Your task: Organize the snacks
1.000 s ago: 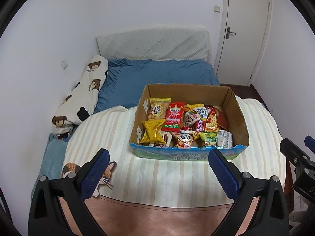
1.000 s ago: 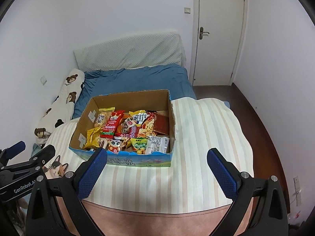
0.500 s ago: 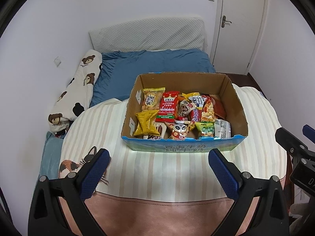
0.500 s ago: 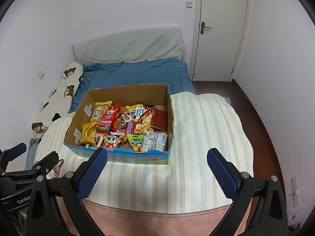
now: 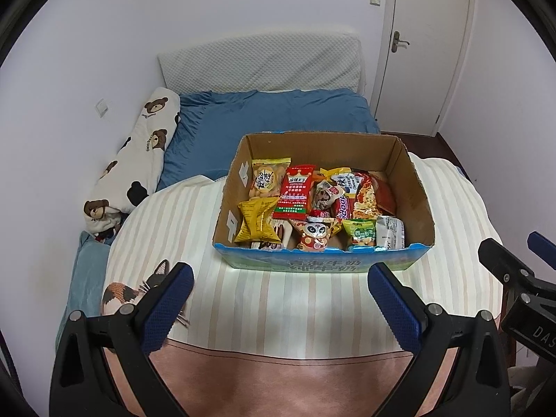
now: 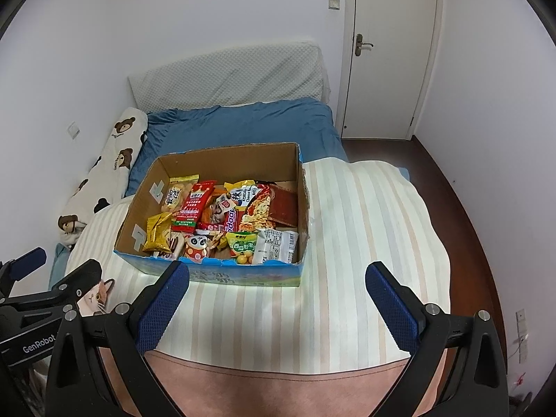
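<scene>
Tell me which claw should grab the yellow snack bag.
Left, probably. The yellow snack bag sits in the box's left corner, nearer the open left claw than the open right claw.

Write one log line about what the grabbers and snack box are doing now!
left gripper: open, empty | right gripper: open, empty | cardboard snack box: full, on striped blanket | stage: approach

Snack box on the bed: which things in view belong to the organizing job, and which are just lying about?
Job:
- cardboard box
- snack packets
- left hand-held gripper, open
- right hand-held gripper, open

Lying about:
- bear-print pillow
- striped blanket
- door
</scene>
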